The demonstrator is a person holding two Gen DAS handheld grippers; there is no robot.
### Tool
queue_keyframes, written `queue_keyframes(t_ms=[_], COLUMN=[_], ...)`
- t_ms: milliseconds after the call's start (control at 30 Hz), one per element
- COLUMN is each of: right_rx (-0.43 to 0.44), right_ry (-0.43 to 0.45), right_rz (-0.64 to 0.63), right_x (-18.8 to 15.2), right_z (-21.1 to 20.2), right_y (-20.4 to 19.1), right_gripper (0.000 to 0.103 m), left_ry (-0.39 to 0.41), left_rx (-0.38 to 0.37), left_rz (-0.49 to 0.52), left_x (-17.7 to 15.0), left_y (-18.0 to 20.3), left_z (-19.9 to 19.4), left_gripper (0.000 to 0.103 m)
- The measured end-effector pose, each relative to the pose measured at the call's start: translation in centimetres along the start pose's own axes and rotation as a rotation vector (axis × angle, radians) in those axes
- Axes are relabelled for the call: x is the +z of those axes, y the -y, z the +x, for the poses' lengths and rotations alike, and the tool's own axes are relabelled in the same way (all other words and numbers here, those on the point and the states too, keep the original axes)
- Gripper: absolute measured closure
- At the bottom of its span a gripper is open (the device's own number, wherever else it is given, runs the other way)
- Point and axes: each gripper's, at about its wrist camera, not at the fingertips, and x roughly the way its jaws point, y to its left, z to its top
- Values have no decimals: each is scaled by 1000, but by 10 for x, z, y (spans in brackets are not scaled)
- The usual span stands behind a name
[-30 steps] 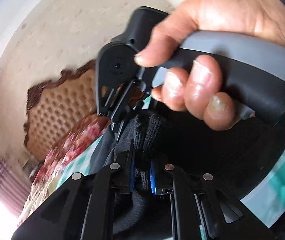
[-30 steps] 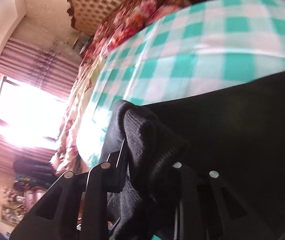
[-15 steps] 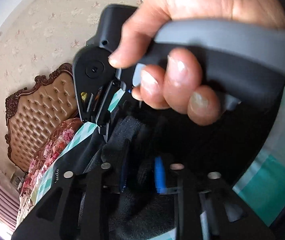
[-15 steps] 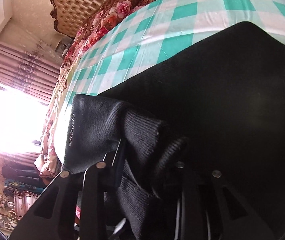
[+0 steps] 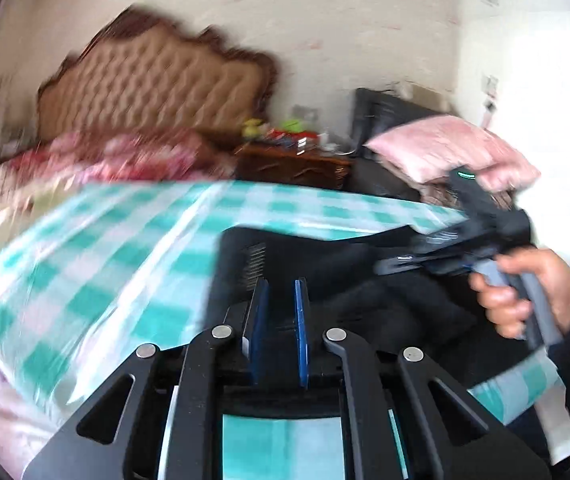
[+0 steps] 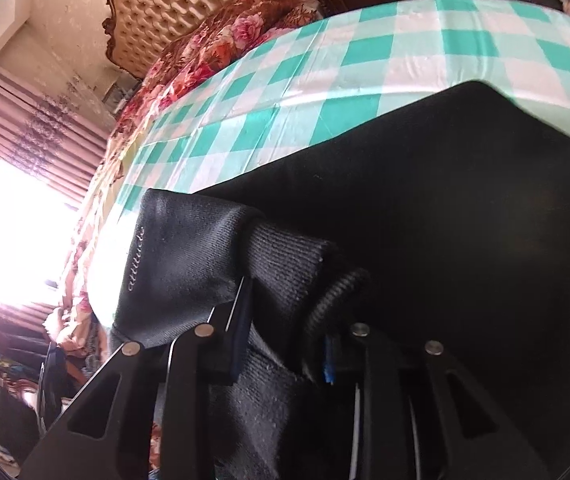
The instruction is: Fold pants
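Observation:
The black pants [image 6: 445, 208] lie on the green-and-white checked cloth [image 6: 325, 76]; they also show in the left wrist view [image 5: 325, 264]. My right gripper [image 6: 285, 320] is shut on the ribbed cuff [image 6: 285, 260] of the pants, with a folded black panel [image 6: 181, 256] draped to its left. My left gripper [image 5: 281, 304] is open and empty, its blue pads apart just above the near edge of the pants. In the blurred left wrist view the right gripper [image 5: 445, 252], held by a hand [image 5: 525, 292], sits at the right over the pants.
A tufted tan headboard [image 5: 153, 80] and floral bedding [image 6: 213, 40] lie beyond the cloth. A dark wooden nightstand [image 5: 297, 160] with small items and a pink cushion [image 5: 445, 152] stand at the back right. A bright window with striped curtains [image 6: 25, 140] is at the left.
My left gripper let go of the pants, opened and pulled back to the left, away from the right gripper. The right gripper stays shut on the cuff, lowered toward the laid pants.

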Motion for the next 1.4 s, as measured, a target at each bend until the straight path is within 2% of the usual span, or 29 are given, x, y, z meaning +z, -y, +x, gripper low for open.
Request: queue_keyframes(t_ms=[100, 133, 167, 300, 367, 433, 500, 533, 567, 600, 667, 700, 733, 767, 800, 867, 933, 1000, 1033, 1067, 1100, 1200, 1267, 1400], right_rx=[-106, -117, -118, -110, -150, -270, -410, -420, -407, -402, -434, -447, -436, -425, -428, -438, -447, -471, -483, -495, -508, -509, -508, -514], right_ry=[69, 101, 125, 197, 240, 321, 382, 389, 374, 355, 360, 352, 338, 320, 299, 274, 228, 211, 214, 217, 223, 224, 218, 215], right_rz=[-15, -12, -9, -92, -149, -203, -233, -254, -285, -309, -318, -322, -333, -348, -356, -350, -330, -337, -347, -357, -359, -341, -333, -337], right_x=[0, 0, -1, -7, -15, -26, -37, -41, -46, -52, -60, -65, -69, -71, -75, -81, -86, -91, -94, -97, -99, -100, -100, -100], right_z=[-26, -37, -46, -71, -74, -72, -61, -56, -48, -38, -26, -20, -14, -8, -3, 6, 18, 30, 33, 36, 38, 40, 41, 41], right_y=[-7, -9, -10, -41, -61, -83, -101, -106, -111, -116, -122, -126, -128, -131, -132, -131, -124, -118, -119, -120, -121, -119, -117, -117], right_gripper=[58, 48, 39, 27, 10, 2, 2, 2, 2, 2, 2, 2, 2, 2, 2, 2, 2, 2, 2, 2, 2, 2, 2, 2], left_ry=[-148, -196, -208, -213, -216, -188, -132, -109, -99, -100, -102, -103, -105, -102, -98, -74, -79, -94, -135, -163, -201, -289, -363, -437], left_rx=[11, 34, 28, 55, 43, 41, 62, 62, 64, 68, 67, 68, 67, 69, 72, 57, 88, 95, 91, 86, 77, 47, 51, 50], left_rz=[-52, -80, -96, -20, -41, -61, -55, -51, -52, -60, -73, -65, -57, -51, -52, -19, 61, 71, 62, 64, 83, 114, 125, 113], left_x=[-16, -24, -26, -26, -25, -20, -8, -3, 5, 10, 21, 29, 32, 39, 45, 55, 67, 77, 81, 82, 84, 80, 75, 71], left_y=[-22, -29, -32, -25, -29, -35, -39, -39, -45, -46, -48, -47, -46, -44, -42, -38, -33, -33, -33, -32, -30, -26, -27, -36], left_z=[25, 32, 35, 37, 35, 27, 17, 14, 15, 16, 17, 20, 23, 26, 29, 37, 52, 65, 77, 85, 101, 139, 165, 202], left_gripper=[95, 95, 95, 94, 94, 90, 83, 81, 73, 59, 45, 34, 28, 16, 9, 8, 8, 8, 9, 24, 54, 81, 91, 91])
